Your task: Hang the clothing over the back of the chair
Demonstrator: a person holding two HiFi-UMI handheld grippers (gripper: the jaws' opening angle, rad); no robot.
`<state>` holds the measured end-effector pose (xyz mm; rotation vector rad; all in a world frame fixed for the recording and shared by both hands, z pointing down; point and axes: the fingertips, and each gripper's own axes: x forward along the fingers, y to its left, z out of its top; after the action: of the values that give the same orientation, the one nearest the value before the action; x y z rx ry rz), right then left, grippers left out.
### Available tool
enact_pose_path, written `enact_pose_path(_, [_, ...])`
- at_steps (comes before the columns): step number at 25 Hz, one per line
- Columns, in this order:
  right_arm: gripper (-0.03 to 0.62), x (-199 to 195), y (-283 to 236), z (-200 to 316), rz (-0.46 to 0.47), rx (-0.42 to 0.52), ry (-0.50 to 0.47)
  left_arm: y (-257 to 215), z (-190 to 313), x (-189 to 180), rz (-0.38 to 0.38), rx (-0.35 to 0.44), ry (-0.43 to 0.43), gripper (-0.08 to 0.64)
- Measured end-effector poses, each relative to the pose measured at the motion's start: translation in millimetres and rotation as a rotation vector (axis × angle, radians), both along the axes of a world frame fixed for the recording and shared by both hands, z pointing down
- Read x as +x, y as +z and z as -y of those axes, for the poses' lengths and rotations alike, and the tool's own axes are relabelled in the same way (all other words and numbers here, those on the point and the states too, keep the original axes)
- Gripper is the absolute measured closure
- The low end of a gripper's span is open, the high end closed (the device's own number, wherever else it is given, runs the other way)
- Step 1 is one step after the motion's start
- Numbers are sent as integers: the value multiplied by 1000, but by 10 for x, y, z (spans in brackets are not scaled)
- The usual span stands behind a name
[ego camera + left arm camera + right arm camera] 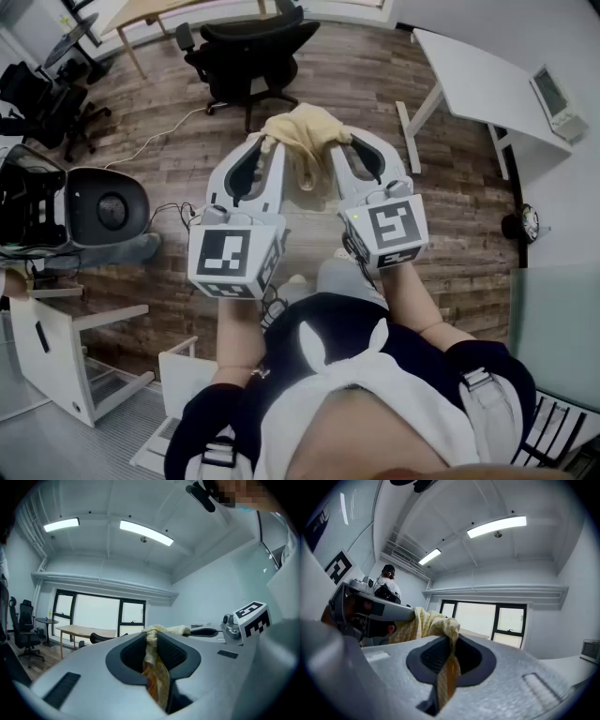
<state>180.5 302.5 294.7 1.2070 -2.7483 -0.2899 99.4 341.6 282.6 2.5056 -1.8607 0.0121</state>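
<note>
- left gripper [152, 643]: jaws pinch one edge of the pale yellow garment [302, 131].
- right gripper [449, 651]: jaws pinch the other edge; the cloth sags between them.
- black office chair [251, 56] stands beyond, seemingly untouched.

The wood-plank floor [356, 75] below me carries all the furniture. A black office chair [251, 56] stands far centre. A white desk [478, 80] stands at the right. A wooden table [159, 9] stands far left. A white cable [155, 139] lies on the planks, left of the chair.
</note>
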Motion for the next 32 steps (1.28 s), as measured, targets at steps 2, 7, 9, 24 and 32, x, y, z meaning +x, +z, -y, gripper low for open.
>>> enact_pose_path(2, [568, -39, 3, -38, 6, -1, -7, -5, -29, -44, -9, 1, -1, 486])
enact_pose_path(7, [568, -113, 46, -87, 18, -9, -20, 8, -65, -122, -27, 5, 3, 486])
enact_pose_path(9, [568, -134, 54, -89, 15, -8, -25, 15, -58, -131, -33, 4, 7, 486])
enact_pose_path(24, [568, -328, 203, 630, 44, -46, -39, 177, 664, -276, -28, -39, 8, 486])
enact_pose_path(32, [568, -594, 166, 1206, 44, -59, -56, 129, 1237, -545, -38, -46, -10, 486])
